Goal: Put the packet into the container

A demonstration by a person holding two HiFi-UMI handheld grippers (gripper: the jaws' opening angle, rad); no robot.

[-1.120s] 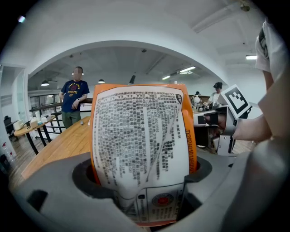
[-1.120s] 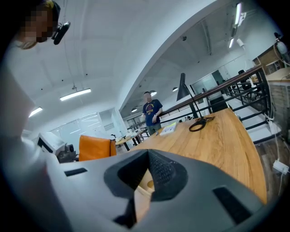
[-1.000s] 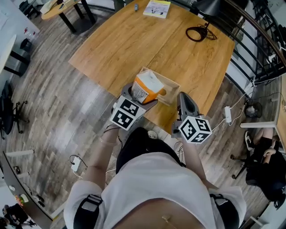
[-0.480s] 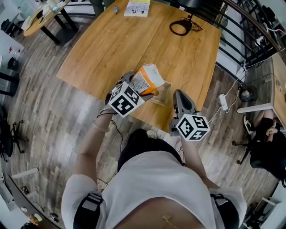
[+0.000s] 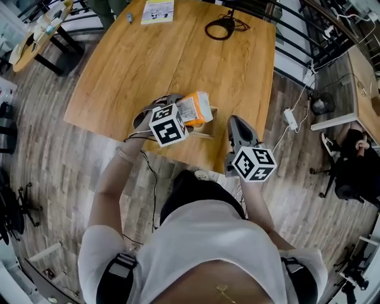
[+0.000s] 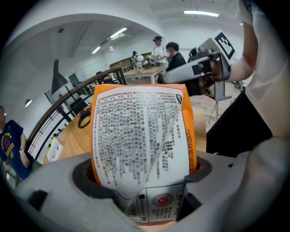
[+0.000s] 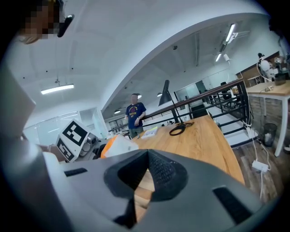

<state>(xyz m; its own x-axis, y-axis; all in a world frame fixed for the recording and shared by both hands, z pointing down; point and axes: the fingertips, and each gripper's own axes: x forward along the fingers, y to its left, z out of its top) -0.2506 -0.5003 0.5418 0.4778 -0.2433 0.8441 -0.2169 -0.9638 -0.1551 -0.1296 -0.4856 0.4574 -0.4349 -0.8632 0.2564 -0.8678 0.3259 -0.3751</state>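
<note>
Left gripper view: tool (image 6: 142, 181), spread wide, grips packet (image 6: 140, 136).

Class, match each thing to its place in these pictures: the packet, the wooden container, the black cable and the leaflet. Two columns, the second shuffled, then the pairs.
1. packet
2. wooden container
3. black cable
4. leaflet

A. coiled at the far end of the table
B. on the table, at its near edge
C. flat at the table's far edge, left of the cable
D. clamped in the left hand-held gripper

Pairs: 1-D, 2-B, 3-A, 4-C.
</note>
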